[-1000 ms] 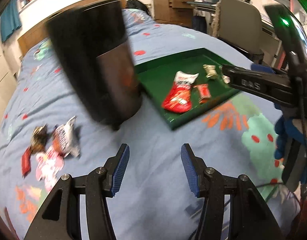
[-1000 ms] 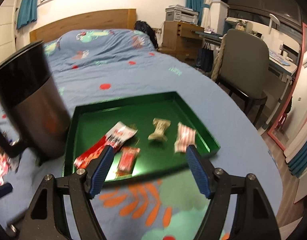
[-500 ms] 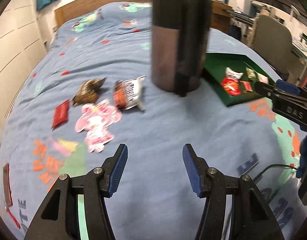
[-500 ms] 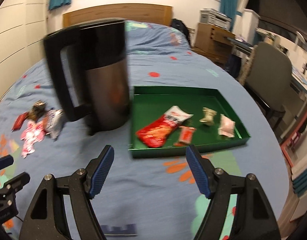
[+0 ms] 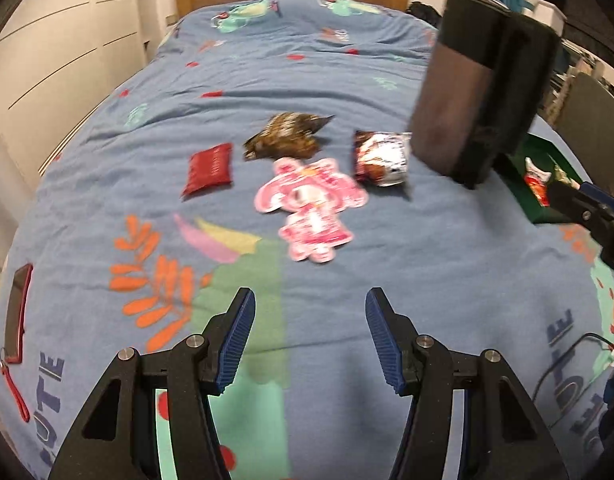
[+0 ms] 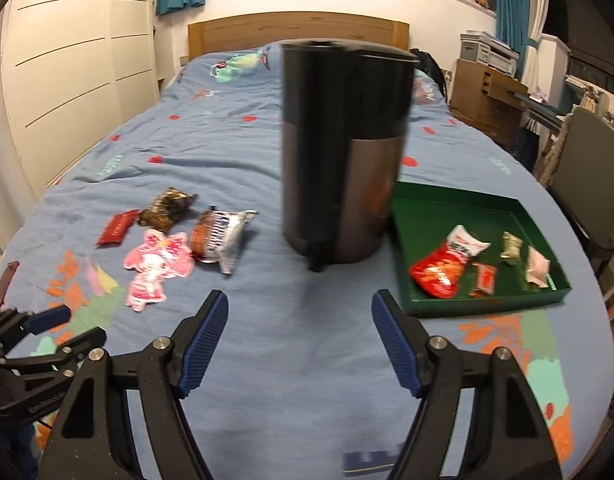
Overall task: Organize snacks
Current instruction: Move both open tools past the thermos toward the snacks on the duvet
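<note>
**Sorting loose snacks from bed to tray**

Lying loose on the bed (image 5: 107, 168), toward its left side: red sachet (image 5: 209, 168), brown wrapper (image 5: 285, 138), pink character pouch (image 5: 309, 204), silver-and-brown packet (image 5: 383, 156). A kettle (image 6: 343, 152) stands between them and the green tray (image 6: 427, 208) near the right edge, which holds four snacks already.

Left claw (image 5: 307, 332): released, empty, aimed at the pink pouch. Right claw (image 6: 301, 332): spread wide, empty, facing the kettle.

Handling, as judged: all packets light, soft, crinkly, slippery film; contents likely crushable. Pinch a flat sealed edge or corner, gently; the duvet gives underneath.
</note>
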Demonstrator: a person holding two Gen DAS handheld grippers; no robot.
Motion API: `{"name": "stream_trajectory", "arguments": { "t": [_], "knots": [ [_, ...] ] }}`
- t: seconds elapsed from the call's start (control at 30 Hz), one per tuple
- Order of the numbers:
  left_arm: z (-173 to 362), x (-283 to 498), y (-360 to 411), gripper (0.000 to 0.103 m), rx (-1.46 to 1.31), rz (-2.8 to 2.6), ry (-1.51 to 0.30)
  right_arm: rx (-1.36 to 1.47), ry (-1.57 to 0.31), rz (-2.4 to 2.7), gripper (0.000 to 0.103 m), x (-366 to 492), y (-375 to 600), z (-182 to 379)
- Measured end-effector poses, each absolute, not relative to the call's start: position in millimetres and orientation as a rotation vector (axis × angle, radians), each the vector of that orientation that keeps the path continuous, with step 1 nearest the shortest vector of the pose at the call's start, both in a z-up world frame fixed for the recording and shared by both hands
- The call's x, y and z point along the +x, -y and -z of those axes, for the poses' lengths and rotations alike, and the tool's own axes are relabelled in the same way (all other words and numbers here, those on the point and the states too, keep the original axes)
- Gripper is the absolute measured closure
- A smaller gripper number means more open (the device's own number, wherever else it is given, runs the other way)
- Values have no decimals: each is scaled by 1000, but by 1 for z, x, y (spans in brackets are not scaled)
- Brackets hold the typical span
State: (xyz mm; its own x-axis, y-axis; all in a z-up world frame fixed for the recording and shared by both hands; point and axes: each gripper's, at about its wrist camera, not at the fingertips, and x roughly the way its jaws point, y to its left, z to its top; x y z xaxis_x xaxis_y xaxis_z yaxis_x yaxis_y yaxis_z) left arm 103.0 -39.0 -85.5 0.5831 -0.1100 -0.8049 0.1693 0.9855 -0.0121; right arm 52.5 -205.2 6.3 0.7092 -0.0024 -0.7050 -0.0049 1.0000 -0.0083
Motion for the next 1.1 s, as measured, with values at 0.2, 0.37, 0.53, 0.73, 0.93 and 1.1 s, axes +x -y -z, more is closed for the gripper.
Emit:
{"name": "stream_trajectory", "arguments": {
  "t": [0.2,0.37,0.53,0.73,0.93,1.1],
  "knots": [
    [97,113,21,51,37,150,-939,-38,-790,-18,12,60,176,1],
    [99,136,24,47,3,199,-930,-66,-799,-26,12,68,157,6],
    [104,164,36,47,-2,245,-932,-84,-799,-19,8,77,147,7],
    [115,183,38,47,-3,246,-950,-78,-803,-12,2,95,140,12],
    [128,191,39,47,-2,259,-970,-61,-818,-29,0,117,128,22],
    [131,198,41,47,-10,277,-969,-83,-831,-27,0,132,122,28]
  ]
}}
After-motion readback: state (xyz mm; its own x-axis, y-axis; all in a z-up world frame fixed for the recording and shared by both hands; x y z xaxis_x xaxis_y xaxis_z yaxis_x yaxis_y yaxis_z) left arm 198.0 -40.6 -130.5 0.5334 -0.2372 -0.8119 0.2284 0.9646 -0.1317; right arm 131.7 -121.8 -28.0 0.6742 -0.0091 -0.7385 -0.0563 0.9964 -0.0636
